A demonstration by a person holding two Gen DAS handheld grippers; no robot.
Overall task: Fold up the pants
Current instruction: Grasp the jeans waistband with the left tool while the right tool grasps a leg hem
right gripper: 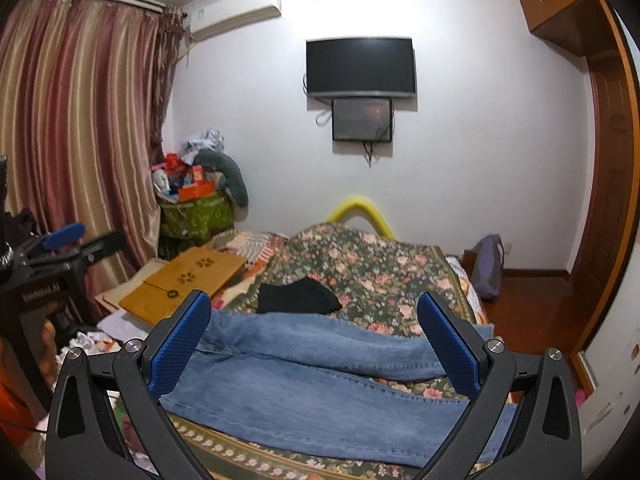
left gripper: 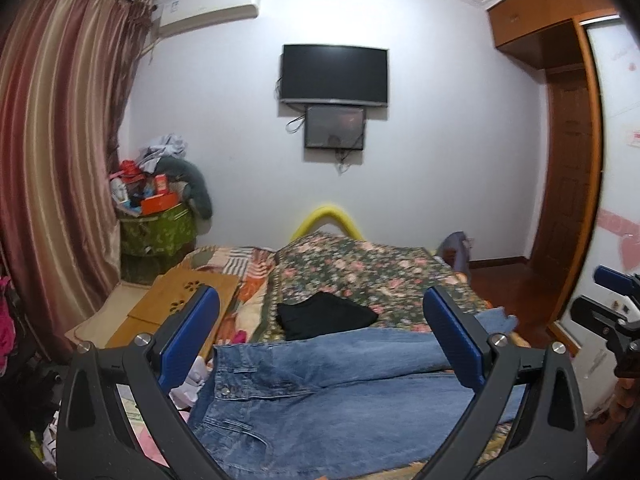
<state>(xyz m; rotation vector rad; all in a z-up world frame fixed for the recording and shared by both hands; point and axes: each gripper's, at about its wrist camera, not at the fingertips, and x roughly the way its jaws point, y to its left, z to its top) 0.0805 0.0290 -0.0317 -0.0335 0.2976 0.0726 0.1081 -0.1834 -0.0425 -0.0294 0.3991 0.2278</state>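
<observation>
Black plastic arms with ribbed blue rubber pads frame both views: the left gripper (left gripper: 320, 340) and the right gripper (right gripper: 316, 344) each stand with jaws spread wide, gripping nothing, above the near edge of the bed. Faded blue denim jeans (left gripper: 320, 392) lie flat across the floral bedspread (left gripper: 372, 272), waistband and metal button toward the left, legs running rightward with stitched seams showing. Just beyond them sits a folded black garment (left gripper: 324, 316). Beside the bedspread rests a flat wooden board (right gripper: 188, 276).
</observation>
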